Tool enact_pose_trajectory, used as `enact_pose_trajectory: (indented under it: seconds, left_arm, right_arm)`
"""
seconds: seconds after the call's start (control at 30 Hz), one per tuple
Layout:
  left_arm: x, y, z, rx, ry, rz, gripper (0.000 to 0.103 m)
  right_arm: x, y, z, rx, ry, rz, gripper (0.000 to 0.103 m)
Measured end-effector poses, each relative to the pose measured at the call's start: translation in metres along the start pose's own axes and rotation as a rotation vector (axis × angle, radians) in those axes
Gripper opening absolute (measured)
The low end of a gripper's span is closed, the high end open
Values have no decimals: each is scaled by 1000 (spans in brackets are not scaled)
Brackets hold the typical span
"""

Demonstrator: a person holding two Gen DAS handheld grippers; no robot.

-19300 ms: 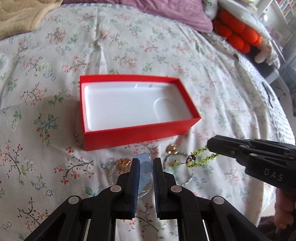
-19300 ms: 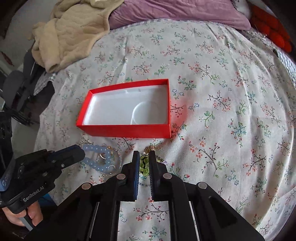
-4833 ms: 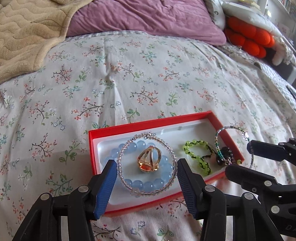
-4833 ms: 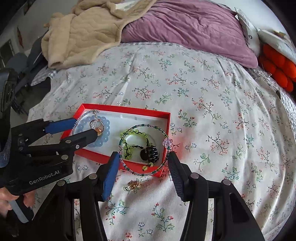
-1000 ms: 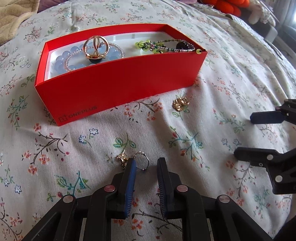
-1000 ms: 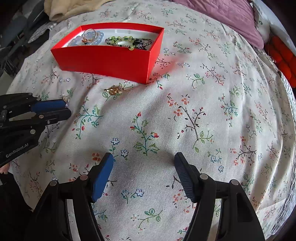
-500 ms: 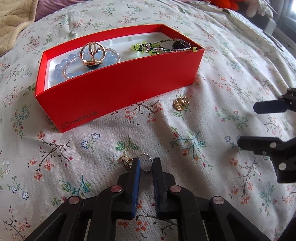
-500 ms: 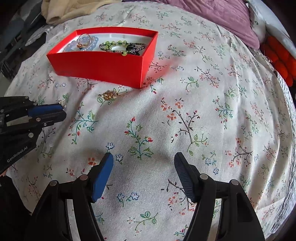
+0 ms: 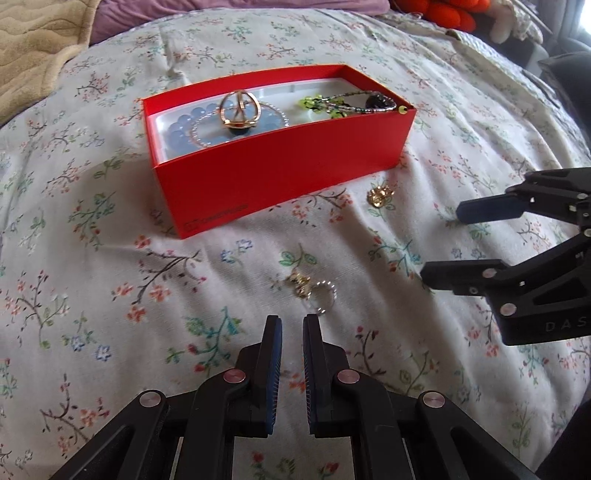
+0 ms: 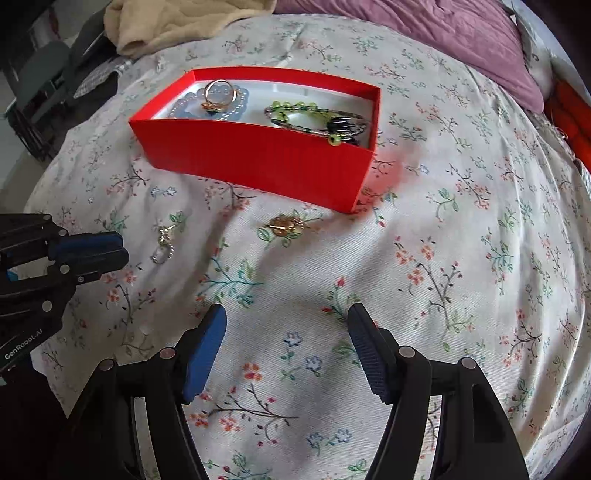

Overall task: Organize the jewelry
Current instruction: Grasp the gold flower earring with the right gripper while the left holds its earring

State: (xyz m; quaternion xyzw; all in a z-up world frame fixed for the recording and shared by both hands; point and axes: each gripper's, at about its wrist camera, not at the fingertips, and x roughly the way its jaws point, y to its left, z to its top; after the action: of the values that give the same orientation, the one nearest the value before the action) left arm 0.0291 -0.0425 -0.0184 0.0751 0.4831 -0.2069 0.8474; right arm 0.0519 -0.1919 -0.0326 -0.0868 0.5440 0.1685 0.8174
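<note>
The red box [image 9: 277,181] [image 10: 258,162] sits on the floral bedspread. It holds a blue bead bracelet [image 9: 177,127], a gold ring [image 9: 238,110] [image 10: 218,94] and a green beaded bracelet [image 9: 317,103] [image 10: 291,109]. On the cloth before the box lie a small silver ring with a gold charm [image 9: 314,295] [image 10: 162,245] and a gold trinket [image 9: 380,195] [image 10: 284,225]. My left gripper [image 9: 293,323] [image 10: 123,253] is shut with nothing in it, its tips just short of the silver ring. My right gripper [image 10: 286,321] [image 9: 441,245] is open over bare cloth, nearer me than the gold trinket.
A beige blanket [image 9: 40,48] [image 10: 177,26] and a purple pillow [image 10: 424,33] lie beyond the box. Orange cushions [image 9: 450,11] are at the far right. The bed drops off at the left edge, where dark furniture [image 10: 44,85] stands.
The left jaws have closed the last bit and drawn back from the silver ring, which stays on the cloth. The right gripper has shifted a little toward the box, still open.
</note>
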Motion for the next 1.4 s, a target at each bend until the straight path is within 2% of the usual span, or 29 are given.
enact_pose_trajectory:
  seconds: [0.03, 0.23, 0.4, 0.57, 0.7, 1.1, 1.2, 1.4]
  left_arm:
    - [-2, 3, -2, -2, -2, 2, 6]
    - [-7, 24, -11, -47, 6, 10, 6]
    - [-7, 36, -16, -85, 23, -18, 7]
    - [-8, 35, -18, -79, 30, -25, 14]
    - [-8, 33, -18, -75, 35, -33, 14]
    - [-2, 24, -17, -55, 55, -45, 18]
    - [0, 20, -14, -51, 56, -50, 18]
    - [5, 12, -10, -51, 62, -92, 18]
  right_arm:
    - [2, 3, 2, 5, 3, 9, 70]
    - [12, 13, 15, 10, -8, 18, 50]
    - [15, 9, 23, 39, -38, 15, 36]
    - [17, 6, 30, 59, -61, 14, 24]
    - [17, 5, 33, 66, -68, 4, 21]
    - [21, 4, 36, 60, -77, 18, 21]
    - [21, 4, 36, 58, -76, 11, 16]
    - [12, 5, 31, 36, -84, 15, 16]
